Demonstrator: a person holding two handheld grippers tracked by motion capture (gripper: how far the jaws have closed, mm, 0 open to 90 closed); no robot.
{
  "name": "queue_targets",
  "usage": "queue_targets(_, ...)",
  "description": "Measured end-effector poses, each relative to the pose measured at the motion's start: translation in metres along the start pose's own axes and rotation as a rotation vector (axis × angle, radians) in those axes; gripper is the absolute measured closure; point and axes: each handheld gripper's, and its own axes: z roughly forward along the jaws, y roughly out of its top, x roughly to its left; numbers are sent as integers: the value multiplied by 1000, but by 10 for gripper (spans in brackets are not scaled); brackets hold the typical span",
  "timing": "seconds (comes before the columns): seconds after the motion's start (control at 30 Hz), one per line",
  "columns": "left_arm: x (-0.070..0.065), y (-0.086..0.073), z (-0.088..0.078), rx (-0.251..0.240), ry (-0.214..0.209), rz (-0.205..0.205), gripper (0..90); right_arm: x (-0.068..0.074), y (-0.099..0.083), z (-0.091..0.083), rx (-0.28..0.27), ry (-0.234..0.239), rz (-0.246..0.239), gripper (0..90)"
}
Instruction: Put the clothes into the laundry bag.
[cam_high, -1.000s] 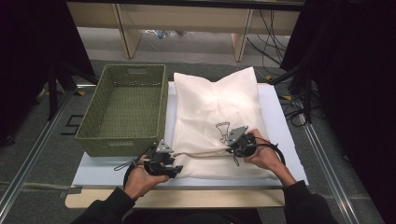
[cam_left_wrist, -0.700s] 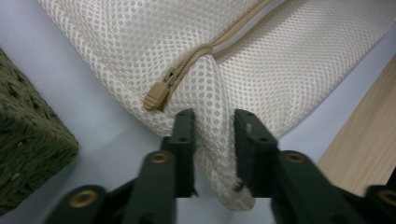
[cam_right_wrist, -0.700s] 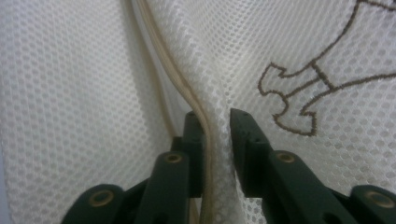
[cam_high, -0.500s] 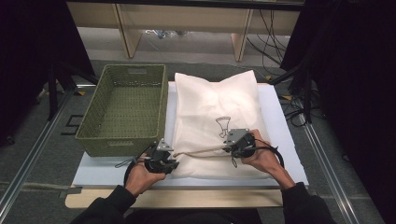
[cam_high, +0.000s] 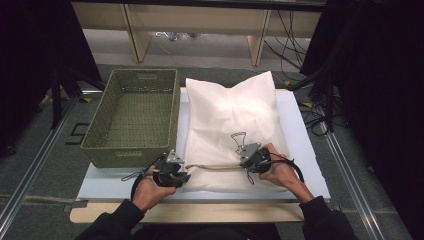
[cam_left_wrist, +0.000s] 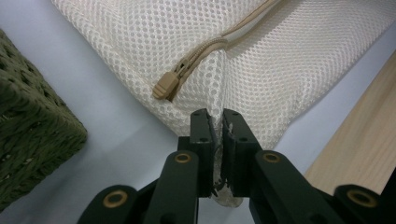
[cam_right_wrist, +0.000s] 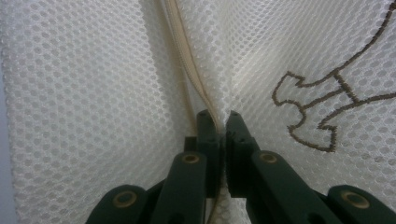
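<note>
My left tool (cam_left_wrist: 218, 122) and right tool (cam_right_wrist: 221, 122) each pinch the cream mesh zip bag (cam_high: 235, 125); soft, light, floppy, so I'd keep hold beside its zipper (cam_left_wrist: 187, 70).

High view soft and low-res, table evenly lit from above, surroundings near black. Left gripper (cam_left_wrist: 218, 122) view sharp on mesh just ahead of the tips, jaw bases blurred. Right gripper (cam_right_wrist: 221, 122) view bright, flat, faint shadow beside the tips.
</note>
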Motion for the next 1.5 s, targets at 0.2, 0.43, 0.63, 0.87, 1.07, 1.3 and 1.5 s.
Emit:
queue_targets(0.2,-2,0,-1,5,-2,1,835,0,1,-2,-26,-13,59,776)
queue_targets(0.43,-11,2,-2,17,-6,58,839,8,19,-5,-80,-74,61,650)
queue_targets(0.63,-12,2,-3,1,-13,48,832,12,35,3,-93,-114,-2,716)
queue_targets(0.87,-4,0,-3,-3,-22,-61,540,13,38,-9,-114,-115,-2,874)
queue_targets(1.07,4,0,2,-36,-96,-194,439,9,31,-19,-147,-113,45,873)
queue_targets(1.3,3,9,14,-28,-156,-245,399,11,28,-11,-133,-58,48,872)
queue_targets(1.5,4,9,16,-34,-172,-264,391,11,26,-9,-144,-30,56,872)
